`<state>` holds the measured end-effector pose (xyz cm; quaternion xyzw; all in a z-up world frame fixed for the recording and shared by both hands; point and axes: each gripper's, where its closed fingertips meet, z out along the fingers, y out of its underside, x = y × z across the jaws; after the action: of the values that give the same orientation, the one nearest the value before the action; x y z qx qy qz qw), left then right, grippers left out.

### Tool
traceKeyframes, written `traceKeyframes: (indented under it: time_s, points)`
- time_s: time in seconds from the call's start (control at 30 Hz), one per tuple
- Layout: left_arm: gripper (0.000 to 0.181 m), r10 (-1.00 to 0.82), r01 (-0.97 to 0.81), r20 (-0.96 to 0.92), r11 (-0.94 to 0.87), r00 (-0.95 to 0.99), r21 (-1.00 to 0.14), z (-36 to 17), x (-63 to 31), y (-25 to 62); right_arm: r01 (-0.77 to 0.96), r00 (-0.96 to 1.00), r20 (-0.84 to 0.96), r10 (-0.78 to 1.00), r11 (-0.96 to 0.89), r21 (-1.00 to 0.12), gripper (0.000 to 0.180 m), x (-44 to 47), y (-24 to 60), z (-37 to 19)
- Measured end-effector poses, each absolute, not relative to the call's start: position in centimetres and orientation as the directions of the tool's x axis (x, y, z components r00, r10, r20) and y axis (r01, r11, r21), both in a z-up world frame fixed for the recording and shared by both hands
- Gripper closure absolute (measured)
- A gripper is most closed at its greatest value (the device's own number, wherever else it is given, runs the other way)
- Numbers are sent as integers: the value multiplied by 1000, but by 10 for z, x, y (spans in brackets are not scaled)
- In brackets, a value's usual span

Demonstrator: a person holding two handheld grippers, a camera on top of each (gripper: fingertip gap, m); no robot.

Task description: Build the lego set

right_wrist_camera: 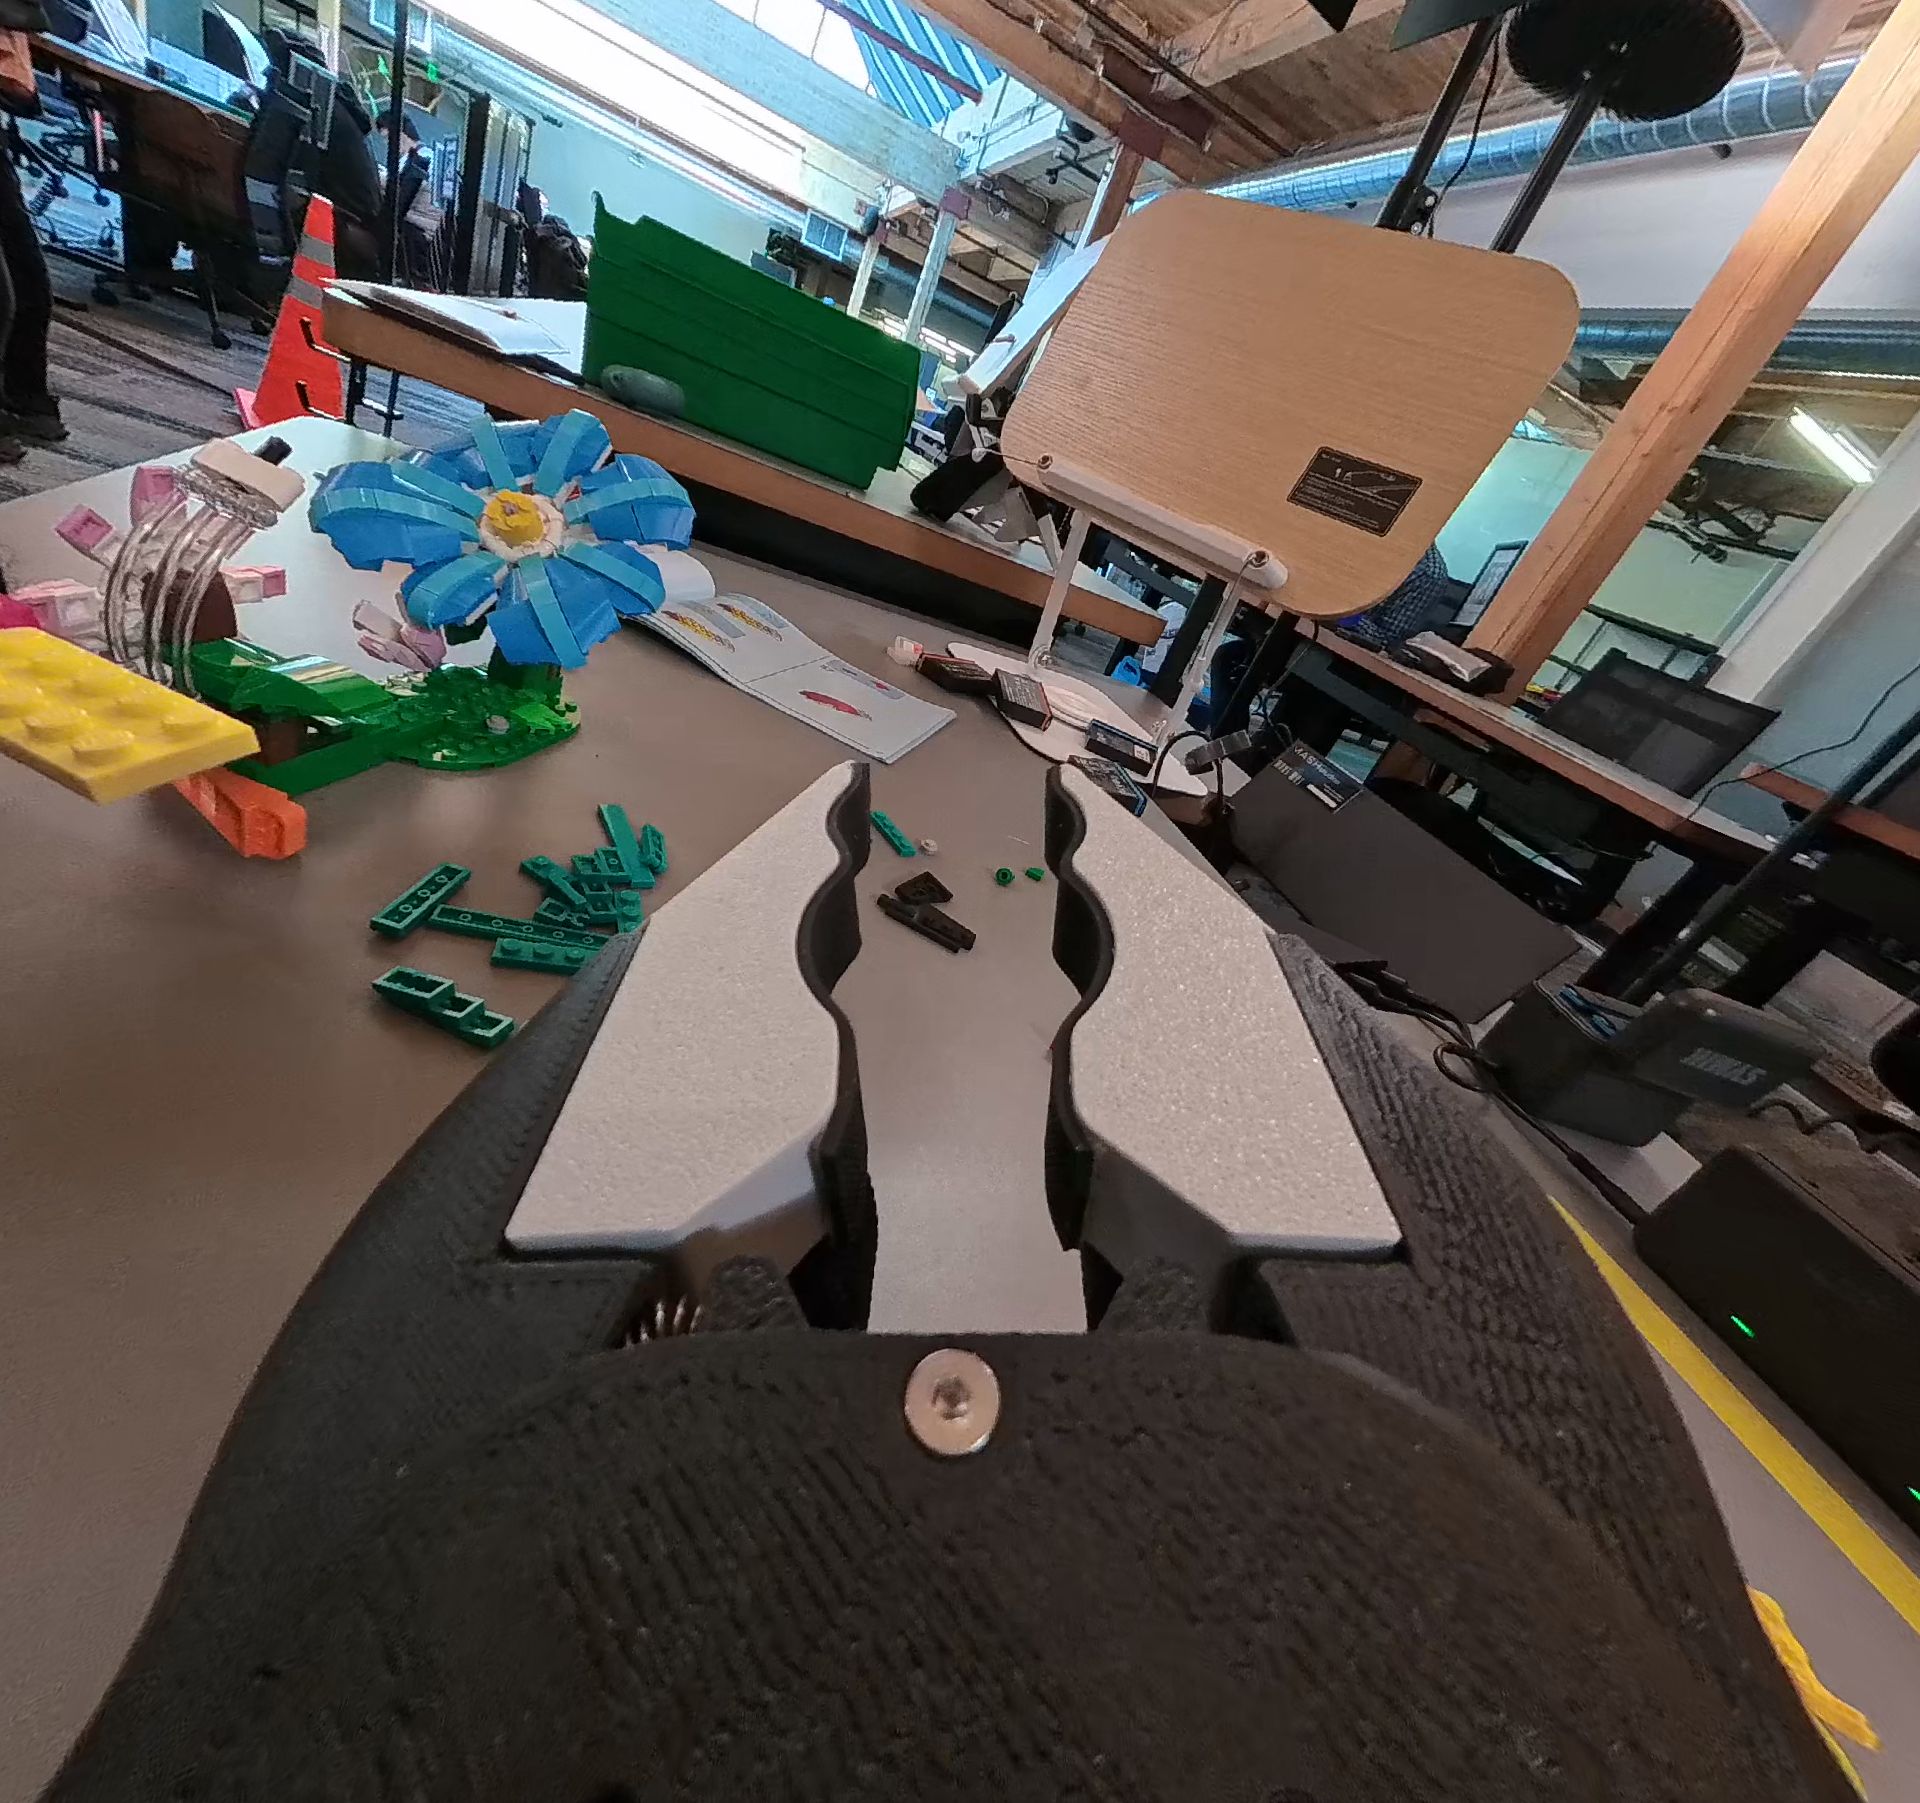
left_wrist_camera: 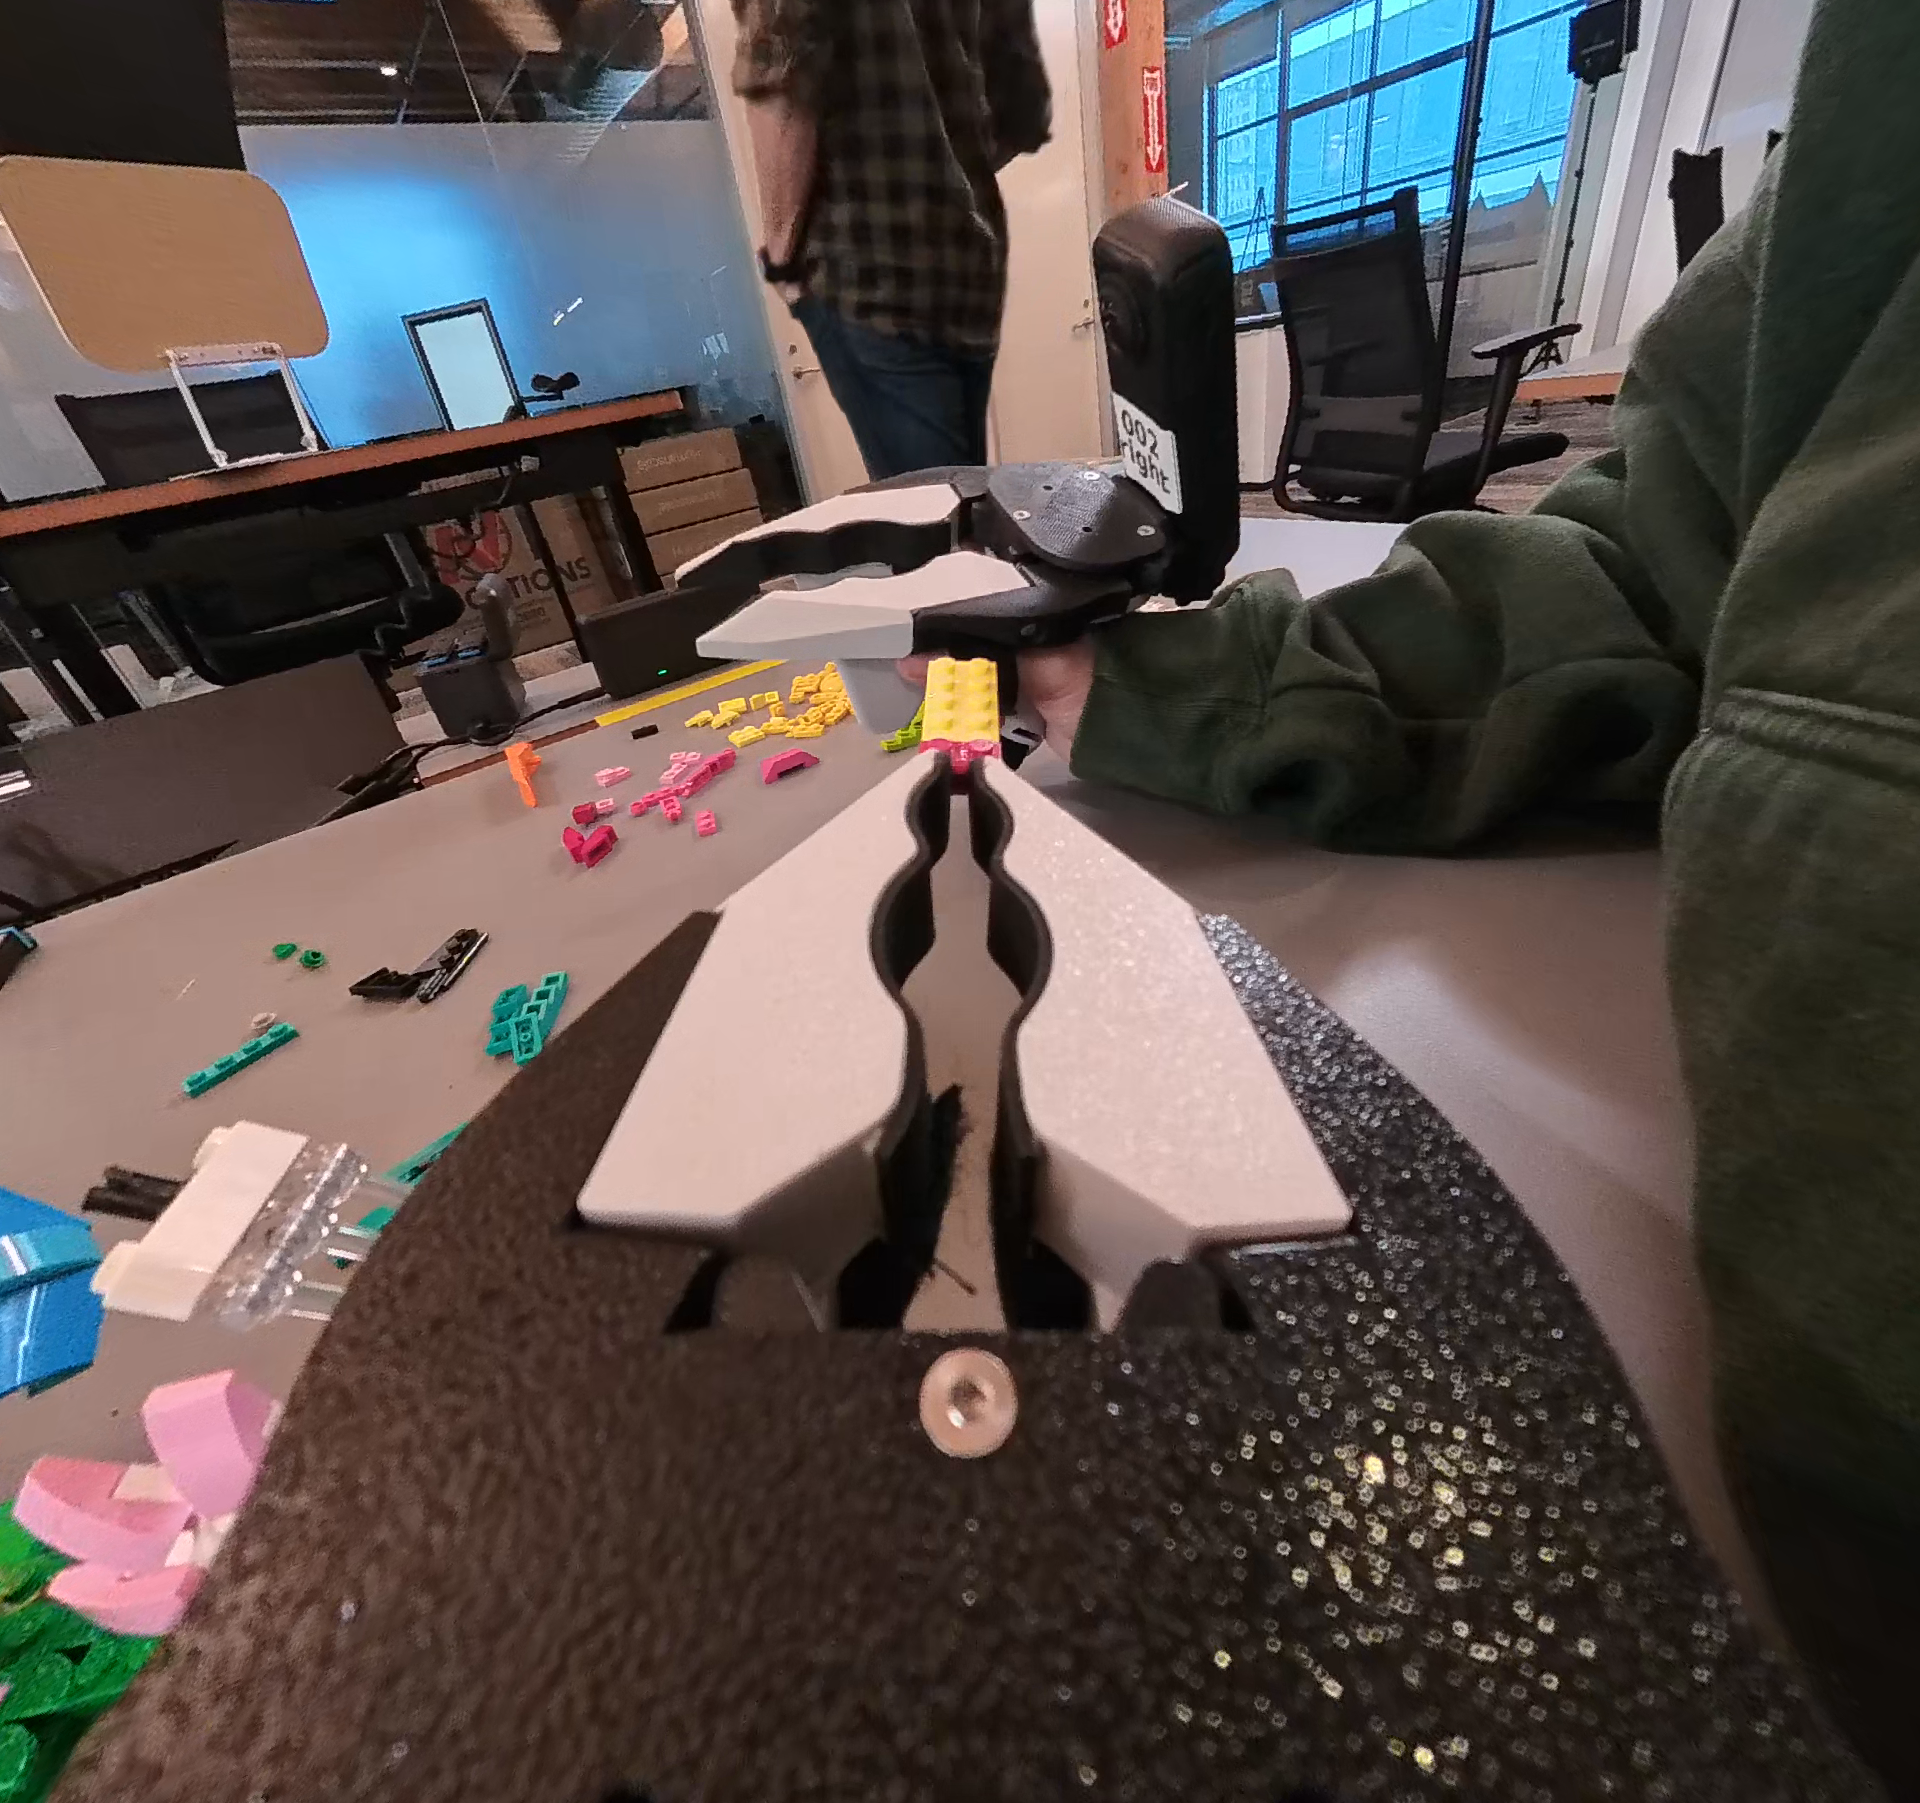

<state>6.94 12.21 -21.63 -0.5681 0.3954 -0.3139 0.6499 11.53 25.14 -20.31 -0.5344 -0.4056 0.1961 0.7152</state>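
Note:
My left gripper [left_wrist_camera: 961, 779] is shut on a small magenta piece [left_wrist_camera: 961, 756] fixed under a yellow plate [left_wrist_camera: 961, 699], and holds the assembly above the grey table [left_wrist_camera: 1351, 922]. The same yellow plate [right_wrist_camera: 104, 714] shows at the far left of the right wrist view, hanging over an orange brick [right_wrist_camera: 249, 818]. My right gripper [right_wrist_camera: 956, 787] is open and empty; in the left wrist view it [left_wrist_camera: 701, 610] hovers just behind and left of the yellow plate. A built blue flower [right_wrist_camera: 509, 538] on a green base [right_wrist_camera: 416, 714] stands at the back left.
Loose piles lie on the table: yellow bricks [left_wrist_camera: 790, 704], pink bricks [left_wrist_camera: 665, 787], teal plates [right_wrist_camera: 561, 901], black pieces [right_wrist_camera: 925, 906]. An instruction booklet [right_wrist_camera: 800, 673] and a wooden stand [right_wrist_camera: 1288, 403] are at the back. A person in a plaid shirt [left_wrist_camera: 883, 143] stands beyond the table. The grippers' ends are close to 15 centimeters from one another. The orange brick [right_wrist_camera: 249, 818] sits 12 centimeters or so from the ends of my left fingers. The built blue flower [right_wrist_camera: 509, 538] is about equally far from each gripper, around 20 centimeters.

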Motion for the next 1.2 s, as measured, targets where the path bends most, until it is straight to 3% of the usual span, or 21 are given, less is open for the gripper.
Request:
traceKeyframes:
  time_s: [0.4, 0.7, 0.93, 1.2]
  points:
    - [180, -857, -38, -151, 153, 492, -988, -216, 69, 123, 170, 628, 377, 681, 352, -920, 147, 121, 256, -201]
    - [180, -860, -26, -135, 140, 492, -990, -215, 68, 124, 339, 813, 470, 343, 378, -862, 148, 216, 273, -163]
    - [180, -858, -28, -147, 153, 492, -988, -215, 68, 123, 358, 880, 361, 308, 69, -931, 149, 295, 294, -169]
    - [180, -857, -35, -155, 158, 491, -987, -215, 69, 122, 346, 876, 146, 460, -386, -855, 155, 307, 312, -238]
